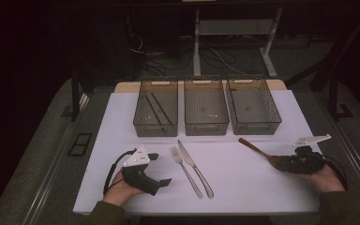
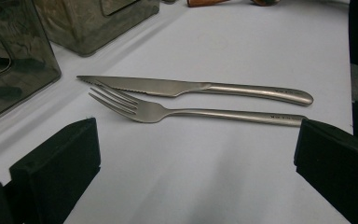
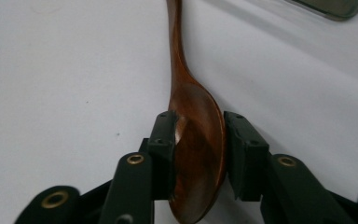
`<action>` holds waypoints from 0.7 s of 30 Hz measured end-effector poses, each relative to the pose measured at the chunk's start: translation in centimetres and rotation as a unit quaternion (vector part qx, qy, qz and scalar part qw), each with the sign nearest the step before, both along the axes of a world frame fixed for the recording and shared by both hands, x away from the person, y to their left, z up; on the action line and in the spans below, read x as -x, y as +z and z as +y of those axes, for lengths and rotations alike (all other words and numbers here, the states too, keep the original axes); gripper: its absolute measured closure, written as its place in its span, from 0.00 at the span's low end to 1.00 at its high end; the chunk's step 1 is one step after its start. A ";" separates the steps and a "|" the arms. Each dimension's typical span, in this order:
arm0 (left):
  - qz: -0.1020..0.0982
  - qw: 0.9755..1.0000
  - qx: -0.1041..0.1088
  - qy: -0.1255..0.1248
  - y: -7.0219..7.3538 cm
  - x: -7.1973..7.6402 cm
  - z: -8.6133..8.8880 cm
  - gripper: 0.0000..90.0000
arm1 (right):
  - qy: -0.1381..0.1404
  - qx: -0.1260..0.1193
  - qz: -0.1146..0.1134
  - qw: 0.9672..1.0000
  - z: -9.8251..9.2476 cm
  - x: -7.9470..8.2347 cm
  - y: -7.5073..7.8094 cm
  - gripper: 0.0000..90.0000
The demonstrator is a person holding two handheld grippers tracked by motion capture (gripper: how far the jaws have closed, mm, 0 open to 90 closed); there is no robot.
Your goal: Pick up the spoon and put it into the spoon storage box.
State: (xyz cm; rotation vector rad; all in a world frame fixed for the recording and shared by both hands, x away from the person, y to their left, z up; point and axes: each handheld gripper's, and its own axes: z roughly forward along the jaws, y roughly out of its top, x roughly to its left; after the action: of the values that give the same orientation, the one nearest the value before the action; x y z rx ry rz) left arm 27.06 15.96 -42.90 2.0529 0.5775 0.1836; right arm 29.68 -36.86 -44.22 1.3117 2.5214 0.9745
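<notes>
Three bins (image 1: 206, 112), one fork (image 1: 186, 169), one knife (image 1: 195, 168), left tool (image 1: 155, 168) wide open, right tool (image 3: 199, 144) clamping one wooden spoon (image 3: 191, 126)

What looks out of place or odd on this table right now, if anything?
Little stands out. The wooden spoon is gripped by its bowl, not its handle, between the right gripper pads, which looks an awkward hold. The fork and knife lie neatly side by side, and the three bins stand in a straight row.
</notes>
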 end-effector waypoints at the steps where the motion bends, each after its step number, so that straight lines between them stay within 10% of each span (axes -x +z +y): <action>1: 0.000 1.000 0.000 0.000 0.0 0.0 0.0 0.00 | 0.002 -0.002 0.002 1.000 0.0 0.0 0.0 0.77; 21: -0.001 1.000 -0.001 -0.001 -0.1 -0.1 0.1 0.00 | 0.010 -0.012 0.023 1.000 0.4 -0.1 0.1 0.90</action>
State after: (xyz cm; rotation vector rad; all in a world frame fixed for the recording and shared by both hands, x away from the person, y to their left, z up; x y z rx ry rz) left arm 27.11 16.03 -43.05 2.0546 0.5740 0.1839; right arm 29.81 -36.49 -44.13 1.3331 2.5682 0.9919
